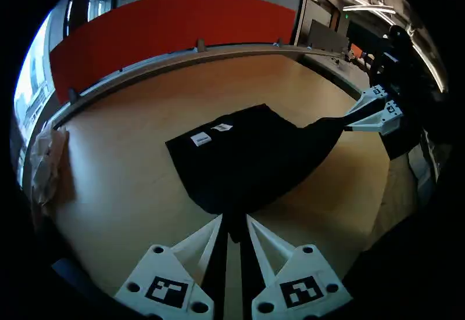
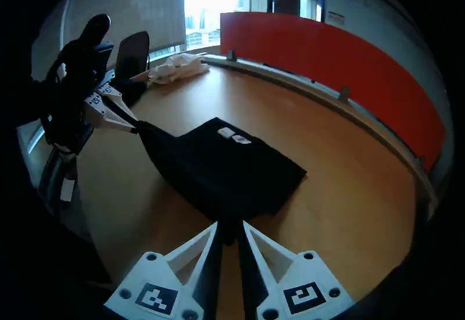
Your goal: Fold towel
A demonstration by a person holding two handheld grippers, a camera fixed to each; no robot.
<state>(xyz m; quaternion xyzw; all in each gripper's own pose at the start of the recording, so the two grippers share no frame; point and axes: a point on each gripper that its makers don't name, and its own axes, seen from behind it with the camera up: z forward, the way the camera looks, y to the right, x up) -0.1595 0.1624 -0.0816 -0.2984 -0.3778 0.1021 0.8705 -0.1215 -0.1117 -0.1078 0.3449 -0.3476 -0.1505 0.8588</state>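
- Wooden table [image 1: 116, 169], with a red partition [image 1: 174, 24] along its far edge and a bright window [image 2: 212, 3] beyond.
- One black towel [image 1: 256, 151] lay mid-table, its near side lifted, with two white labels [image 1: 200, 139] on it.
- Two grippers: the left gripper [image 1: 235, 227] and the right gripper [image 2: 231, 230] each pinched a towel corner.

Black towel [image 1: 256, 157], tan table [image 1: 128, 169], red partition [image 1: 174, 24]

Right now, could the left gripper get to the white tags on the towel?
Probably not without letting go: the left gripper is shut on a corner of the black towel. Otherwise the white tags lie uncovered on top, with nothing between.
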